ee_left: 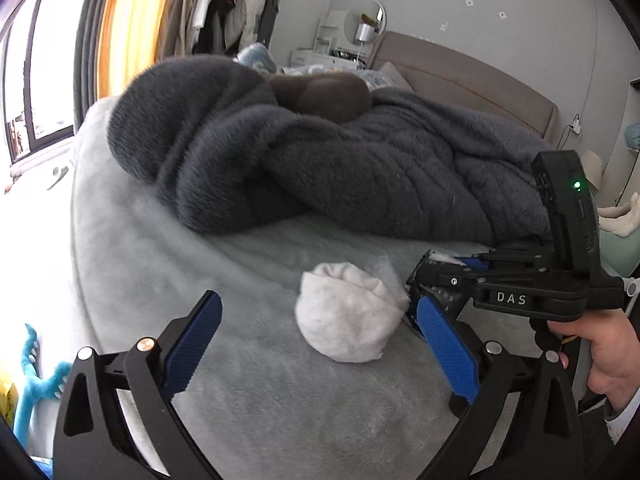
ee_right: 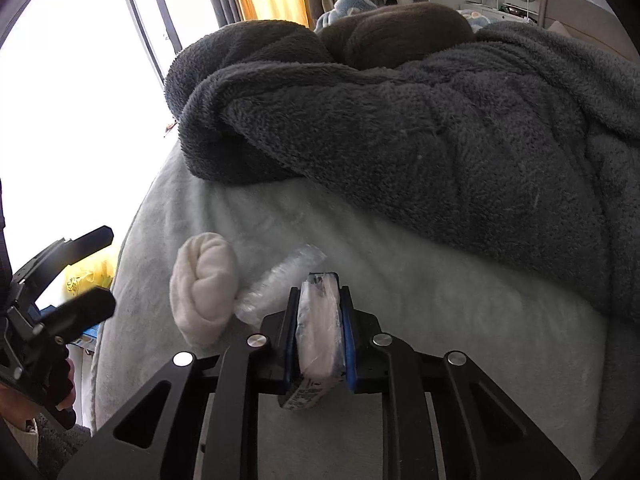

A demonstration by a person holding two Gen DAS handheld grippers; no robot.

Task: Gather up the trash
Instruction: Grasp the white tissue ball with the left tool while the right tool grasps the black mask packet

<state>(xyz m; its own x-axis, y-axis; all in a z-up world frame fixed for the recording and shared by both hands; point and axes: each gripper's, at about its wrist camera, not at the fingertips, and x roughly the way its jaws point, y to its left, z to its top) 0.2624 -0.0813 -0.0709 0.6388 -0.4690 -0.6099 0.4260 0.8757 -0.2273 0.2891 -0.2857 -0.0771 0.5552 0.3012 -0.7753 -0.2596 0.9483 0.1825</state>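
Observation:
A white balled-up cloth (ee_left: pixel 344 316) (ee_right: pixel 204 284) lies on the pale bed cover (ee_left: pixel 248 360). My left gripper (ee_left: pixel 318 300) is open, its blue fingers (ee_left: pixel 192 348) standing either side of the ball without touching it. My right gripper (ee_right: pixel 320 292) is shut on a clear plastic packet (ee_right: pixel 320 336) with white contents and a printed label. In the left wrist view the right gripper (ee_left: pixel 424 276) sits just right of the ball, held by a hand (ee_left: pixel 612 356). A strip of crinkled clear plastic (ee_right: pixel 280 280) lies between the ball and the right gripper's fingers.
A bunched dark grey fleece blanket (ee_left: pixel 320 160) (ee_right: pixel 440 128) fills the bed behind, with a brown cushion (ee_left: pixel 324 94) beyond it. The bed's edge curves down at the left toward a window (ee_left: pixel 28 80). A blue toy (ee_left: pixel 36 384) and a yellow bag (ee_right: pixel 88 276) lie below it.

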